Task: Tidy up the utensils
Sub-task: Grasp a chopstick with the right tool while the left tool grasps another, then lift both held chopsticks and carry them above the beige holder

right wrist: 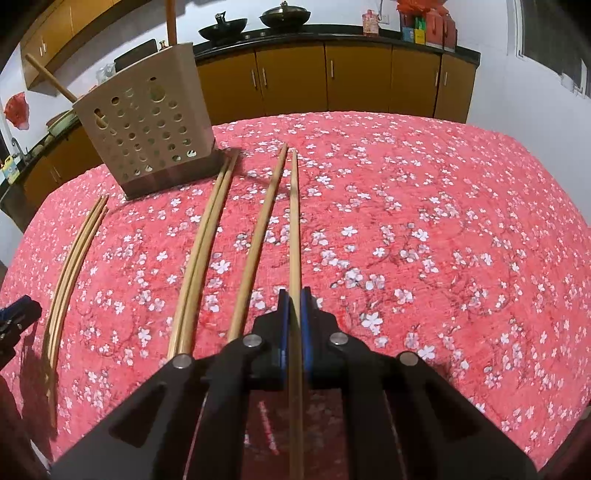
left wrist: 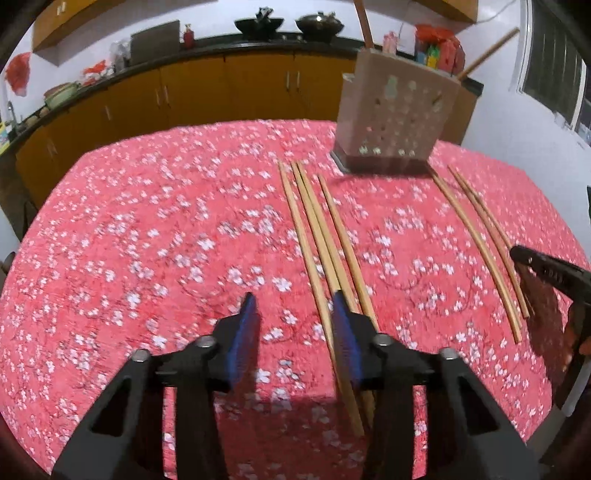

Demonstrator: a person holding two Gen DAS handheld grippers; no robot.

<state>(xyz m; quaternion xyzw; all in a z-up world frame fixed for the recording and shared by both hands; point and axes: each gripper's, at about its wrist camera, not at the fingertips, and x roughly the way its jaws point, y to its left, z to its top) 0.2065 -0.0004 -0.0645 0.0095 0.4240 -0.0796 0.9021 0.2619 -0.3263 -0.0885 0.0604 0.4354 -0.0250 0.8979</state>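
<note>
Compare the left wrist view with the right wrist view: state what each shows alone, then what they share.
Left wrist only: the left gripper, open, its blue pads straddling one chopstick of the four-stick wooden bunch.

Right wrist only: the right gripper, shut on a single wooden chopstick.

Both: the beige perforated utensil holder, the pink floral tablecloth and the dark-topped counter with yellow cabinets.

I see a kitchen. White walls (right wrist: 517, 81). A run of orange-brown base cabinets (right wrist: 354, 77) curves along the far wall under a dark countertop (right wrist: 332, 33); two dark woks (left wrist: 258, 24) sit on it. Upper cabinets (right wrist: 55, 33) hang at left. A window (left wrist: 550, 59) at right looks dark; lighting appears artificial. Red floral tablecloth (right wrist: 443, 221) fills the foreground.
</note>
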